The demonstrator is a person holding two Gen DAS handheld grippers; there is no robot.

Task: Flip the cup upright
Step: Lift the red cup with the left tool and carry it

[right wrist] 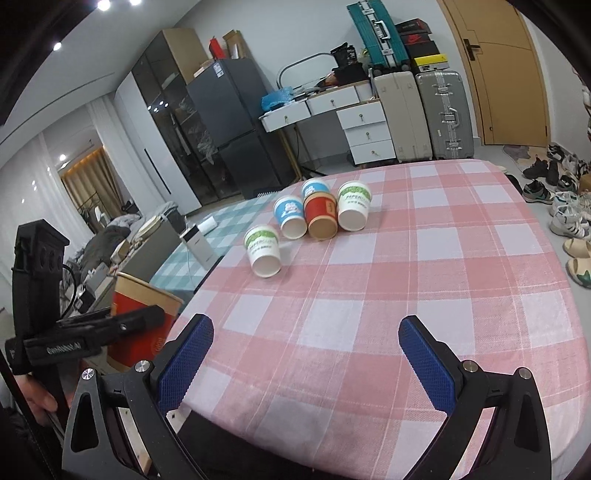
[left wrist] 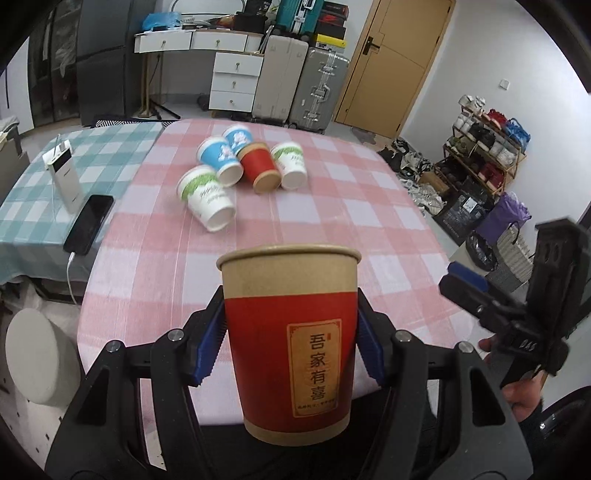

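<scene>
My left claw pinches the red cup upright by its sides, mouth up, raised over the near edge of the pink-checked worktop. At twelve o'clock from it, five more cups lie tipped on their sides in a cluster. My right claw is spread wide with nothing between its pads, over the near edge.

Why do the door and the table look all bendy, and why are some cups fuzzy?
Left wrist view: the fisheye lens bows the door and curves the table; the lying cups look slightly blurred, while the red cup in the left gripper is sharp. Right wrist view: same bending, dark corners, and ceiling lights glare as white spots.
</scene>
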